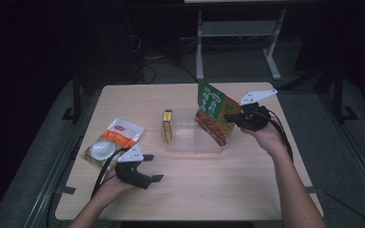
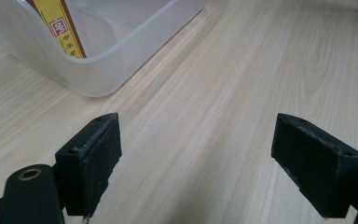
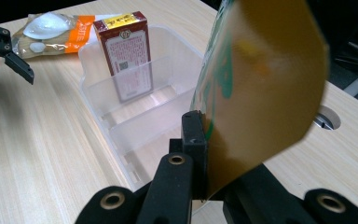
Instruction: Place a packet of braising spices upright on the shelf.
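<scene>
Right gripper (image 1: 231, 118) pinches the green pouch (image 1: 212, 110) by its edge, so it hangs tilted over the clear bin (image 1: 190, 145) just ahead. Left gripper (image 1: 153, 167) rests wide and empty, probably waiting beside the bin.

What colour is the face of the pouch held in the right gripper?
Green above, red-brown below, on the pouch; high view shows it best.

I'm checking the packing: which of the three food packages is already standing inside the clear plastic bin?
The slim maroon-and-yellow box, upright in the clear plastic bin. The green-and-orange pouch is pinched in the right claw; the orange-and-white packet lies on the table.
</scene>
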A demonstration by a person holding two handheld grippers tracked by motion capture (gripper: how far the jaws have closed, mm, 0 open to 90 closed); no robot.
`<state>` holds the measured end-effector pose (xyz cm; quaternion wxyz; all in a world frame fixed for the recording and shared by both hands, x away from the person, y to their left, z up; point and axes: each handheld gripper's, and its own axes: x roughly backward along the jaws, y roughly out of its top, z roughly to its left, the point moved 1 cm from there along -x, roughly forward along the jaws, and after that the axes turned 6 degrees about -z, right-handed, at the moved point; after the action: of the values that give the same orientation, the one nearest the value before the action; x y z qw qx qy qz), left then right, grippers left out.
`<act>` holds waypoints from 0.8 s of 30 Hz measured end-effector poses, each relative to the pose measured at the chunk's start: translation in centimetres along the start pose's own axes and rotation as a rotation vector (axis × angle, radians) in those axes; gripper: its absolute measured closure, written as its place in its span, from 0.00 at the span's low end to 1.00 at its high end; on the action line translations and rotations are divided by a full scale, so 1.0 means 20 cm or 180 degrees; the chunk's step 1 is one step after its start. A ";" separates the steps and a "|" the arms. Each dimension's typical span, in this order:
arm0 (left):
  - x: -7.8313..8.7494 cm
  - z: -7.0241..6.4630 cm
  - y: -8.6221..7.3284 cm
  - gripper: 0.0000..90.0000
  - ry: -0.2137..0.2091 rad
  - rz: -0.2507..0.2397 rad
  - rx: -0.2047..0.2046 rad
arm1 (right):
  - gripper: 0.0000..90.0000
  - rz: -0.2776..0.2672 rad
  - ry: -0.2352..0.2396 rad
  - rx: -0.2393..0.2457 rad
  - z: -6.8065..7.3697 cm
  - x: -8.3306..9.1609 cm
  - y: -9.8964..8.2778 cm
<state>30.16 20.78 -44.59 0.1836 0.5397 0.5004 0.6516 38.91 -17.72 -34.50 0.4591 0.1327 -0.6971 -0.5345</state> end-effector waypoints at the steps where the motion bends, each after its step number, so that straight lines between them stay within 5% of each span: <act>1: 0.00 0.00 0.00 0.17 -0.0005 -0.0002 0.0005 | 1.00 -0.0005 0.0004 -0.0007 0.00 0.00 0.00; 24: -0.02 -0.02 -0.01 0.16 -0.0066 0.0110 -0.0018 | 0.93 -0.0070 0.0036 -0.0158 -0.03 0.00 -0.04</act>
<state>29.95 20.34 -44.90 0.1790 0.5546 0.4871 0.6505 39.07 -18.47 -35.17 0.4602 0.1320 -0.6795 -0.5559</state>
